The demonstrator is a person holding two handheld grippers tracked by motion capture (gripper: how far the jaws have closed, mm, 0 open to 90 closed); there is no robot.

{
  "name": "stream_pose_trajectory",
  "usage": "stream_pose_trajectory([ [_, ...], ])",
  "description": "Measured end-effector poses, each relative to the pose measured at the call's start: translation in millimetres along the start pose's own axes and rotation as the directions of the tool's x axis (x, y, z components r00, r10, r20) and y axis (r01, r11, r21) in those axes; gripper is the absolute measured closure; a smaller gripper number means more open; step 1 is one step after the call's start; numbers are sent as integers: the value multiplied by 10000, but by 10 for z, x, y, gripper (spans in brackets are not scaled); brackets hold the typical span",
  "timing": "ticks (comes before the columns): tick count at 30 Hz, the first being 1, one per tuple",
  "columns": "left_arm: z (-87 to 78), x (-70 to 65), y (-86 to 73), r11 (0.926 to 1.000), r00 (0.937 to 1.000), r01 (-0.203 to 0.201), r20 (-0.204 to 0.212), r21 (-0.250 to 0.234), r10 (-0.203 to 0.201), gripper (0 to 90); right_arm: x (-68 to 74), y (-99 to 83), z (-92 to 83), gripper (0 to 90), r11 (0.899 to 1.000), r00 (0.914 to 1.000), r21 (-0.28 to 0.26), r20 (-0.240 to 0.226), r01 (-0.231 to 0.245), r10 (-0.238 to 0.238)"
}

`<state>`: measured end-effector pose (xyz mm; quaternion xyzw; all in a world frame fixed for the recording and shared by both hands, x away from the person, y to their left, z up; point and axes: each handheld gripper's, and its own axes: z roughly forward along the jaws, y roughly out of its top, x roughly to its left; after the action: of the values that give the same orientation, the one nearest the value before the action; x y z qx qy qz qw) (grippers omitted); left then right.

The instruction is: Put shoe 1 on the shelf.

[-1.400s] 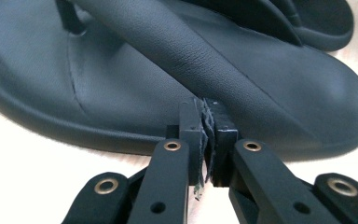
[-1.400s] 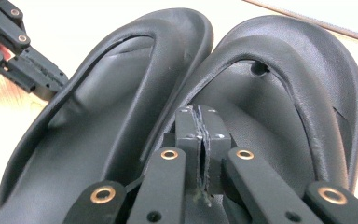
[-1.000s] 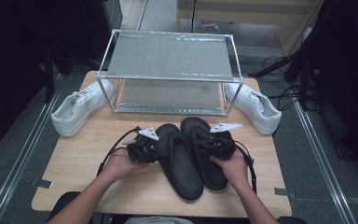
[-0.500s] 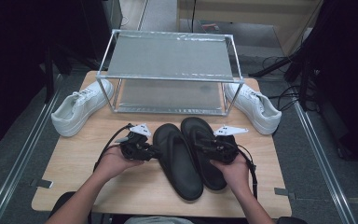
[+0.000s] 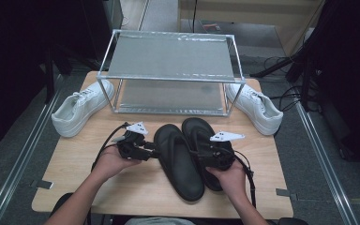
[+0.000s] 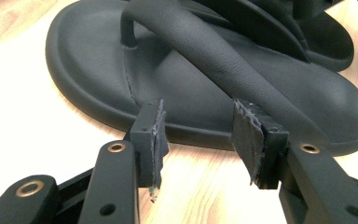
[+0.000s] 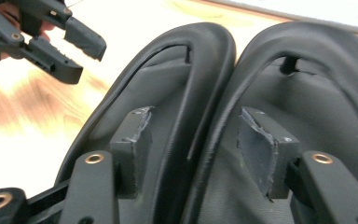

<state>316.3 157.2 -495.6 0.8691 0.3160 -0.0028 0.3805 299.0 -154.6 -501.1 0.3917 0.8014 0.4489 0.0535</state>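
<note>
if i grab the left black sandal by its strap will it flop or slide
The left sandal looks like thick moulded foam, so probably light and fairly stiff in the sole. Its strap is rounded and smooth, so it may bend and slip a little between pads. Flat on the table, it will likely slide rather than tip if pushed.

Overhead light falls evenly on the pale wooden table (image 5: 75, 183); its surroundings sink into darkness. Glare bleaches the wood in both gripper views, whose near jaws look soft.
</note>
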Motion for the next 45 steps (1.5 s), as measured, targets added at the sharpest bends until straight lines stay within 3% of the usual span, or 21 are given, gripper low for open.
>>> stream_pose_trajectory([
  [7,-26,21,-12,9999,9997,-36,-235,-145,32,494,47,-38,75,458,9998,9997,103,145,186,-187],
  [14,-51,66,-21,9994,9991,235,-336,-268,-244,438,61,-79,145,457,9997,9992,190,362,150,-157],
  [18,-65,76,-26,9989,9989,275,-366,-373,-289,428,112,-121,205,477,9992,9952,-5,901,389,-387],
  [29,-113,110,-46,9976,9982,386,-434,-576,-412,413,170,-173,295,547,9985,9864,-32,1552,555,-543],
  [45,-166,148,-76,9969,9971,482,-557,-615,-516,402,187,-155,287,672,9998,9879,102,1539,175,-188],
])
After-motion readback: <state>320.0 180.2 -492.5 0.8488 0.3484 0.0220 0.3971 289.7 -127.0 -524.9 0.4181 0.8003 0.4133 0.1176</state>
